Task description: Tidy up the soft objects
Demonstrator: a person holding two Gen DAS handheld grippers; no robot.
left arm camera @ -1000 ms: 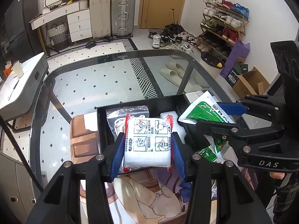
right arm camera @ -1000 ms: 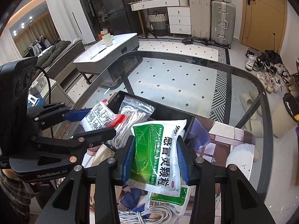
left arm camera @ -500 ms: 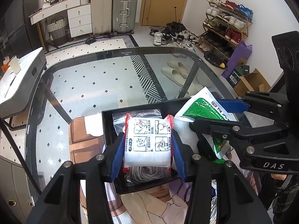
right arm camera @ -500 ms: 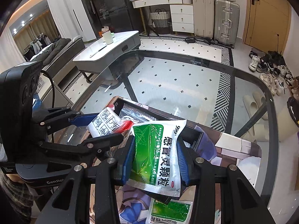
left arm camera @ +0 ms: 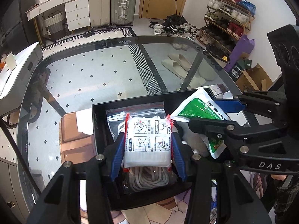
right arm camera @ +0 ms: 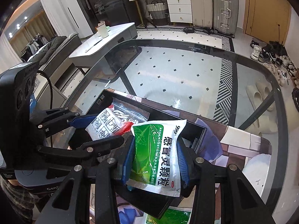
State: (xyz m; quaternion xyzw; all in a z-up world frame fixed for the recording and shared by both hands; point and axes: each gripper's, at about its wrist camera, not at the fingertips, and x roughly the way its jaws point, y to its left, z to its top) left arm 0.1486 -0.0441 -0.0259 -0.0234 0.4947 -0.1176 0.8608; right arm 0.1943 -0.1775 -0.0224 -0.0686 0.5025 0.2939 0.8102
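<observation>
- Over black rectangular box (left arm camera: 104, 130) on glass counter (left arm camera: 89, 71): left gripper (left arm camera: 147, 150) clamps white printed soft packet (left arm camera: 148, 143), above bagged rope coil (left arm camera: 149, 179).
- At 2 o'clock, right gripper (right arm camera: 156, 158) pinches green-white granule sachet (right arm camera: 158, 149) over box.

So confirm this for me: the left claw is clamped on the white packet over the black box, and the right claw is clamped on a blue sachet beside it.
One detail is wrong: the sachet in the right claw is green and white, not blue, as the right wrist view shows. The rest holds: the left claw is clamped on the white packet over the black box.
</observation>
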